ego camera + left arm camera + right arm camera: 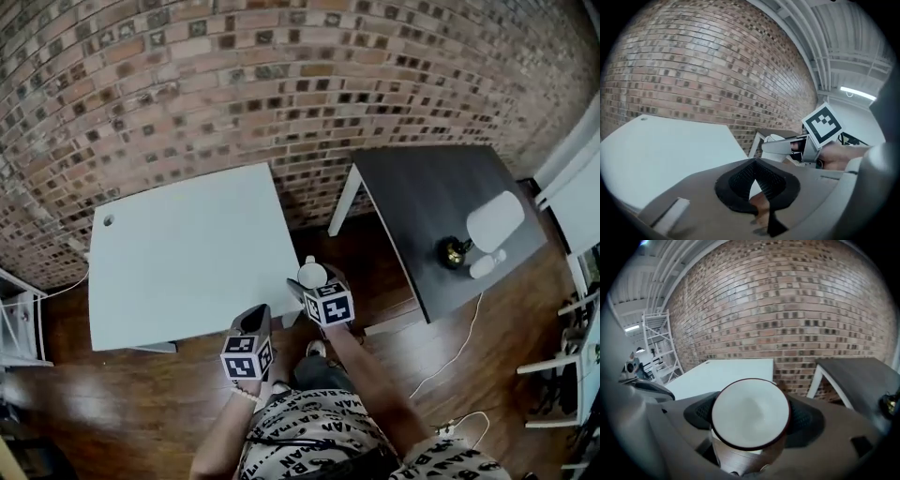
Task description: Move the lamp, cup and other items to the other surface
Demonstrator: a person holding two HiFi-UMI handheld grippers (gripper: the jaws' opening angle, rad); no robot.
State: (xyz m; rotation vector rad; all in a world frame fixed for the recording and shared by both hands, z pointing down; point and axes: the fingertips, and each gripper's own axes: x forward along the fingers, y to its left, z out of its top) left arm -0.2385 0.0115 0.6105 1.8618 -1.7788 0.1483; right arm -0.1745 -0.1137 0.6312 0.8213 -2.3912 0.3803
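1 cup [310,273] gripped by right tool [750,423], left tool [755,162] closed

Left gripper [254,317], right gripper [313,281]: grey bodies, black textured pads [740,180], white cubes [247,356] with black square markers. Cream top [319,422], dark lettering print. Beaded bracelet [246,395], left wrist.

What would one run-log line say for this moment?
right gripper: shut on cup | left gripper: shut, empty | cup: over floor between white table and dark table
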